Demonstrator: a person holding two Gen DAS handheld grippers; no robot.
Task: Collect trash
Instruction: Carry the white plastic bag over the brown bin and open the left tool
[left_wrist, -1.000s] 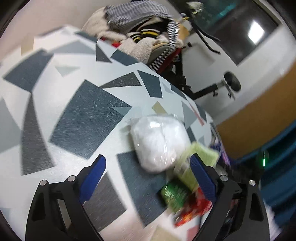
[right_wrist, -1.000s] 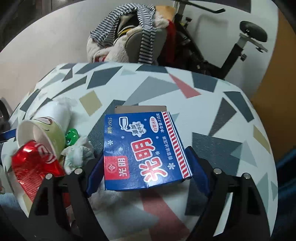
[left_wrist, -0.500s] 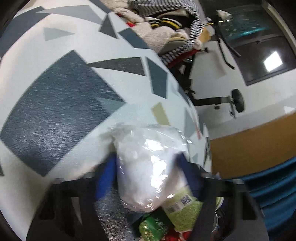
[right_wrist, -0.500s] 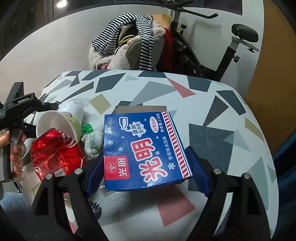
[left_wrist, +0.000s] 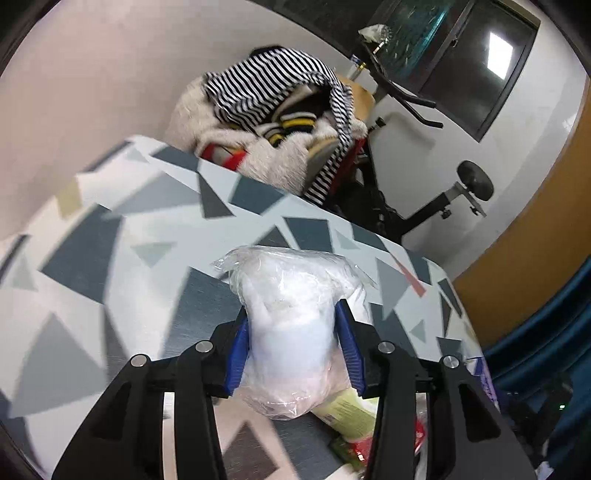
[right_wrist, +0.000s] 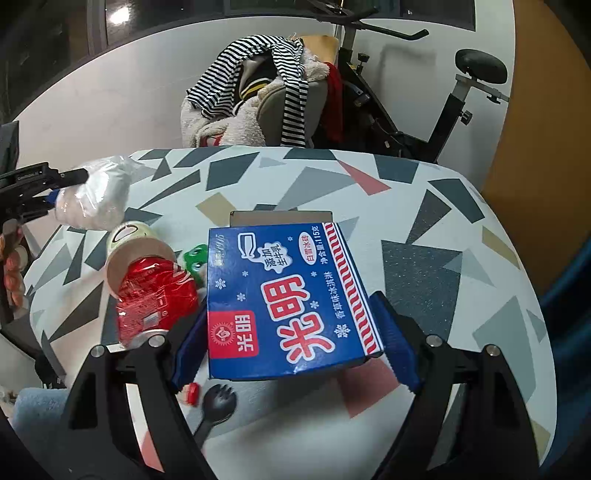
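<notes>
- The left claw (left_wrist: 293, 347), jaws just closing, is gripping a clear plastic bag (left_wrist: 295, 325) above the table (left_wrist: 110, 266).
- The right claw (right_wrist: 293, 347) is clamping a blue ice-cream box (right_wrist: 284, 299) between its pads.

Clear plastic bag (left_wrist: 291, 325) stuffed with white, centre of the left wrist view. Blue carton (right_wrist: 288, 295) with red and white lettering and a red-white striped edge, centre of the right wrist view. White tabletop (right_wrist: 424, 229) scattered with grey, dark blue, beige and red shards. Red crushed can (right_wrist: 155, 295) lower left. Black-and-white striped clothing (right_wrist: 258, 74) at top.
</notes>
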